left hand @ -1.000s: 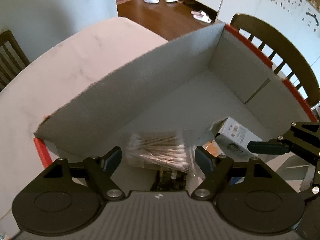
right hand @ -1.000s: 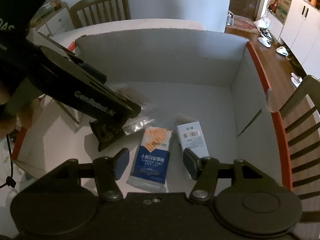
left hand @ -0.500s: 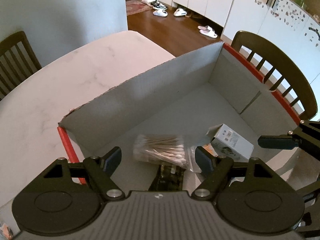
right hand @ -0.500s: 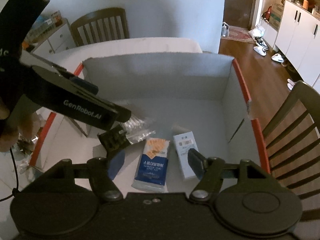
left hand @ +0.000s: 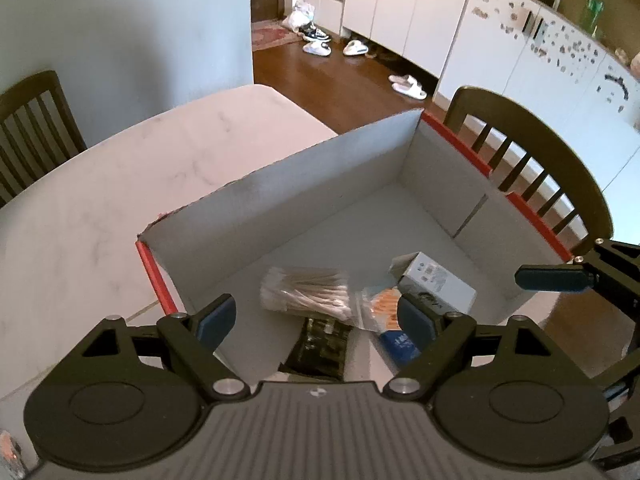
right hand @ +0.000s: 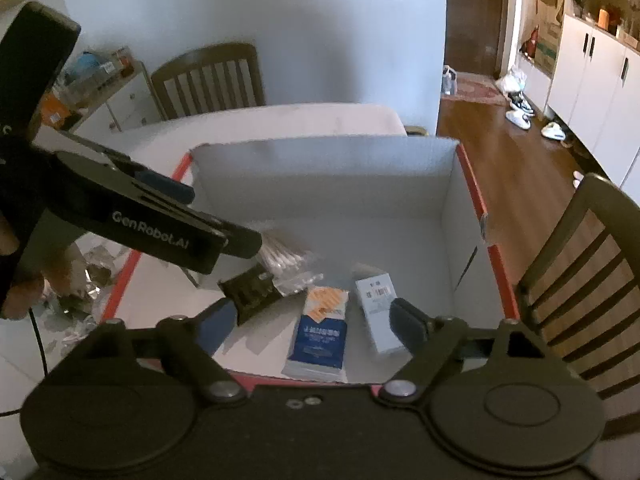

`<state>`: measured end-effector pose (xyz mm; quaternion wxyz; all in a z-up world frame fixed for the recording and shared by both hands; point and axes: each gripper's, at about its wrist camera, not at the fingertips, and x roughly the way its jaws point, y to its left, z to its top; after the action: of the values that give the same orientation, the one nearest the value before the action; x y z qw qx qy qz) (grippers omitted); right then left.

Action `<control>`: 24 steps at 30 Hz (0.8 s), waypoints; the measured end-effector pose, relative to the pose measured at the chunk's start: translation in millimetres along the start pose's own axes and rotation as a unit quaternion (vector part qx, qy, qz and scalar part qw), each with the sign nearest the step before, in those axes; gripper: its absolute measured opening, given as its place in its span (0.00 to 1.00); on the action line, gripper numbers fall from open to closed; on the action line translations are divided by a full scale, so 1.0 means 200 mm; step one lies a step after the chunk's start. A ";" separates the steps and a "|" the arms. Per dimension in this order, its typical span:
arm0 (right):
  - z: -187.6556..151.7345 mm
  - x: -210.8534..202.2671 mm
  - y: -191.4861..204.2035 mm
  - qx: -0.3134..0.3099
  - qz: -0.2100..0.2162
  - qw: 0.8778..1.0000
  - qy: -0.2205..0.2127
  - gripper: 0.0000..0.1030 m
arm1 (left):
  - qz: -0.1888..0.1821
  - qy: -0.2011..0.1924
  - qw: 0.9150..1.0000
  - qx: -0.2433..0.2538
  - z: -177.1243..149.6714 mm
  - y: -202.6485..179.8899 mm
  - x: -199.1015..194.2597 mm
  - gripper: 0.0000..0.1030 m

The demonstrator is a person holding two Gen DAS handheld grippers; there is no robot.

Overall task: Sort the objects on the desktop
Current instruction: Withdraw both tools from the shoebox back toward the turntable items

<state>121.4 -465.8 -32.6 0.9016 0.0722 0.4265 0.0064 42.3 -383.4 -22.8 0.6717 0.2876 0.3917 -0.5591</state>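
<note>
A cardboard box, grey inside with red edges, stands on the marble table. On its floor lie a bag of cotton swabs, a dark packet, a blue and orange packet and a small white carton. My left gripper hangs open above the box's near left corner, holding nothing. My right gripper is open and empty over the box's near edge; one of its fingers shows in the left wrist view.
Wooden chairs stand behind the box, at the table's far side and at the right. Crumpled foil and scraps lie left of the box beside a person's hand. Bare marble spreads left of the box.
Both grippers have lifted up and back out of the box, still open. The swab bag and the other items stay on the box floor.
</note>
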 end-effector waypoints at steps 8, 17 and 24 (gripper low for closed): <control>-0.02 -0.10 0.05 -0.006 0.006 1.000 -0.020 0.89 | -0.020 -0.033 0.999 -0.019 -0.08 0.01 -0.15 0.90; -0.07 -0.14 0.14 -0.006 0.009 0.999 -0.034 0.91 | -0.039 -0.068 0.996 -0.034 -0.22 0.02 -0.32 1.00; -0.11 -0.15 0.20 -0.012 -0.004 0.999 -0.042 0.91 | -0.043 -0.089 0.995 -0.033 -0.33 0.04 -0.46 1.00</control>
<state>87.7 -425.0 -17.4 0.9194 0.0601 0.3886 0.0044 29.8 -278.9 19.1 0.6887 0.1969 0.3604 -0.5975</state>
